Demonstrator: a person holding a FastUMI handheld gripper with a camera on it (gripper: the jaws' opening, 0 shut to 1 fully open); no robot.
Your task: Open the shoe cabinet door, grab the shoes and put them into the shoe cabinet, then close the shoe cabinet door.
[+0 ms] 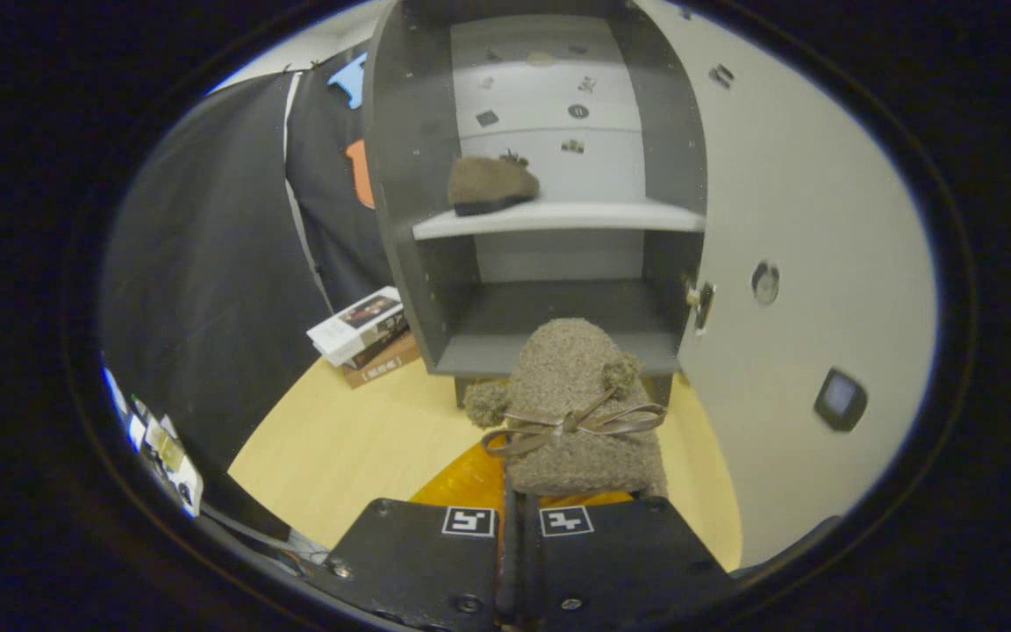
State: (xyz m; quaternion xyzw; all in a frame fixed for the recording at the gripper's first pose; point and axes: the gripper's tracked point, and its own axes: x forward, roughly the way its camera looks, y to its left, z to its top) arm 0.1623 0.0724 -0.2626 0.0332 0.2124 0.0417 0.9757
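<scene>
At the open shoe cabinet point(549, 175), we note the door point(786, 263) swung wide toward 3 o'clock, which leaves both levels reachable. One fuzzy brown shoe point(492, 184) already sits on the upper shelf point(576, 215) at 12 o'clock, toe turned toward 3. The tool point(519, 518) has its fingers drawn close together, clamped on the heel end of the second shoe point(571, 412), which projects straight ahead of the fingers with its bow lace on top and pom-poms hanging. We judge the heel grip keeps the toe leading, so the shoe can slide into a compartment nose first. The tool is held roughly level and a little above the counter point(356, 439), aimed at the lower compartment point(558, 325), the toe just short of its front lip. A stack of books point(365, 333) lies on the counter at 10 o'clock, beside the cabinet's left wall. The second shoe remains to be stowed and the door to be closed.
</scene>
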